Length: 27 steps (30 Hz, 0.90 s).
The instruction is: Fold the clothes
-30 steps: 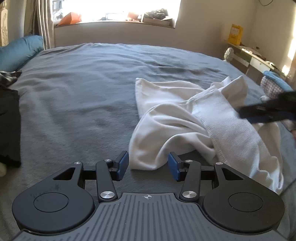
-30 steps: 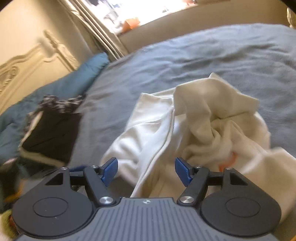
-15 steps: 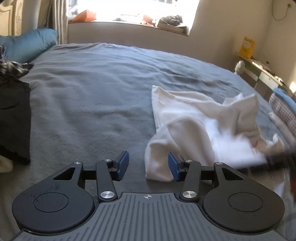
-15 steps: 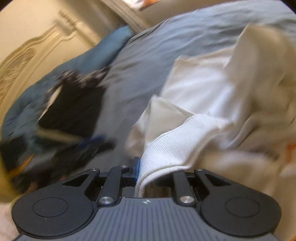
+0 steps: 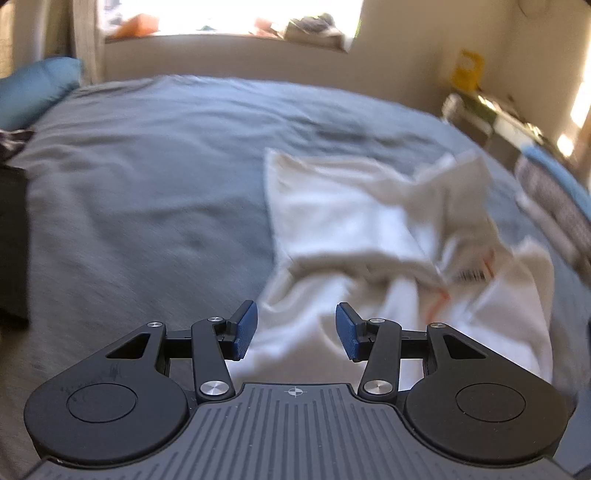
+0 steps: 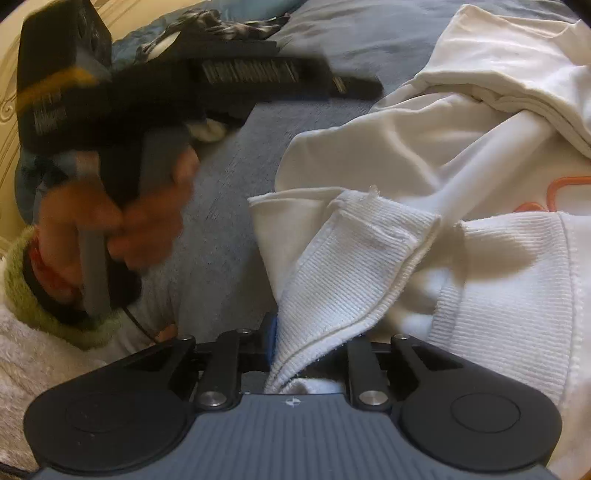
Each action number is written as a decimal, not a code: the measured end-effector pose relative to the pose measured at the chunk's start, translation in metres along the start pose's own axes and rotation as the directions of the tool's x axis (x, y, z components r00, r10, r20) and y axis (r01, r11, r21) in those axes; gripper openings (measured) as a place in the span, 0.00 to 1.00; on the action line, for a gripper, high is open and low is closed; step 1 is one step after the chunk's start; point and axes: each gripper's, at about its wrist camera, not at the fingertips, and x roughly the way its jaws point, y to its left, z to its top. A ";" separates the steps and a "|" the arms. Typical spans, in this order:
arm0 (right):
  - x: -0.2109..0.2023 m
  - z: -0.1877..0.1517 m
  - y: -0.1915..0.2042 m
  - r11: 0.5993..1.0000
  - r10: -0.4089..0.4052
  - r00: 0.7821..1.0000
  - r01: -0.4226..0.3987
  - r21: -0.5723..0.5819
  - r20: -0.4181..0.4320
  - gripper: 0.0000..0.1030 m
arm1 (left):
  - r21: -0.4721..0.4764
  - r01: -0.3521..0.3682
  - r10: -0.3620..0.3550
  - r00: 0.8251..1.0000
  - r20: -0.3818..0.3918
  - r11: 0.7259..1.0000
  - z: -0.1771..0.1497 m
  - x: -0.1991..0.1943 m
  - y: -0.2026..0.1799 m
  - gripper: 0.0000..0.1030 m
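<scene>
Left gripper (image 5: 295, 330): jaws stand apart with nothing between the blue pads (image 5: 245, 328). It hangs above the near edge of the white sweatshirt (image 5: 369, 229), and no contact with the cloth can be made out; this view is blurred.

Right gripper (image 6: 308, 354): jaws are opening slightly, yet the ribbed hem (image 6: 351, 273) of the sweatshirt is still pinched between them. The band runs up out of the jaws and doubles over on itself. One blue pad (image 6: 272, 332) shows at the left side of the cloth; the other is covered by fabric.

White sweatshirt: lies crumpled on the grey bedspread (image 5: 155, 177), toward the right half of the bed in the left wrist view. Its far part lies fairly flat; its near part is bunched in loose folds. An orange printed outline (image 6: 554, 192) shows on the body of the garment, beside a second stretch of ribbed band.

Left hand (image 6: 122, 218): seen from the right wrist camera, wrapped round the grey handle of its gripper, motion-blurred, with a green fleecy cuff (image 6: 33, 306) at the wrist. It is held over the bedspread just left of the sweatshirt.

Surroundings: dark folded clothing (image 5: 13, 236) lies at the left edge of the bed, well apart from the sweatshirt. A blue pillow (image 5: 37, 88) sits at the far left corner, below a bright window (image 5: 229, 16)
</scene>
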 end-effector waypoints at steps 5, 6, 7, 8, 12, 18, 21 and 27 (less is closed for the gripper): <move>-0.024 -0.008 0.014 0.997 -0.029 1.000 0.030 -0.070 0.006 0.44 | 0.042 0.006 -0.003 0.999 -0.053 0.999 -0.013 0.009 -0.010 0.45; -0.029 -0.010 0.017 0.996 -0.040 0.999 0.041 -0.084 0.009 0.45 | 0.044 0.006 -0.004 0.998 -0.060 0.999 -0.015 0.010 -0.010 0.45; -0.036 -0.012 0.017 0.994 -0.056 0.998 0.057 -0.091 0.014 0.48 | 0.042 0.004 -0.001 0.998 -0.066 0.999 -0.015 0.012 -0.010 0.45; -0.042 -0.014 0.018 0.993 -0.069 0.997 0.071 -0.090 0.022 0.52 | 0.040 0.002 0.001 0.997 -0.072 0.999 -0.016 0.013 -0.009 0.45; -0.068 -0.019 0.014 0.994 -0.094 0.993 0.097 -0.045 0.075 0.56 | 0.055 -0.003 0.008 0.996 -0.084 0.999 -0.018 0.015 -0.012 0.45; -0.104 -0.024 -0.004 0.990 -0.121 0.976 0.105 0.095 0.182 0.58 | 0.083 -0.015 0.023 0.996 -0.091 0.996 -0.020 0.013 -0.015 0.45; -0.122 -0.028 -0.023 0.974 -0.157 0.955 0.108 0.198 0.250 0.60 | 0.092 -0.013 0.022 0.995 -0.094 0.996 -0.021 0.012 -0.016 0.45; -0.164 -0.052 -0.076 0.833 -0.400 0.848 0.177 0.525 0.349 0.64 | 0.136 -0.023 0.037 0.994 -0.106 0.990 -0.025 0.010 -0.022 0.46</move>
